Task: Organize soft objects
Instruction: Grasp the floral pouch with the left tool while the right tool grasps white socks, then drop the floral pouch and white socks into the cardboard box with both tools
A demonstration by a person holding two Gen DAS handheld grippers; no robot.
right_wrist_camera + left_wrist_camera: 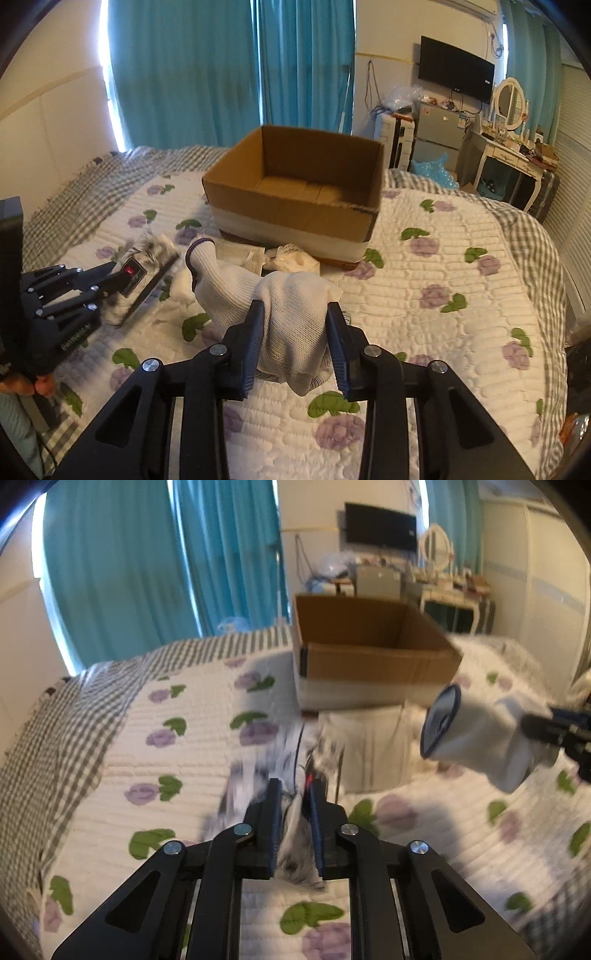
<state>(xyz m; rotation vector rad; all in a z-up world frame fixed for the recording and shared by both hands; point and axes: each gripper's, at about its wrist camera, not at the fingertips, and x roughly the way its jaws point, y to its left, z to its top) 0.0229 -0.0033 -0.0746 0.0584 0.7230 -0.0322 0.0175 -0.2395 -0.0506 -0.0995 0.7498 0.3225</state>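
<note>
Right gripper (295, 341) clenched on white sock (288, 314), left gripper (295, 830) grasping furry grey item (295, 834), open cardboard box (295, 199) on quilted bed (461, 295)

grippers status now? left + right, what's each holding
Left gripper: shut on the furry grey-white item.
Right gripper: shut on the white knit glove, lifted off the quilt.

Left tool (295, 805) clamped on fuzzy item; right tool (295, 325) pinching glove (both raised).
</note>
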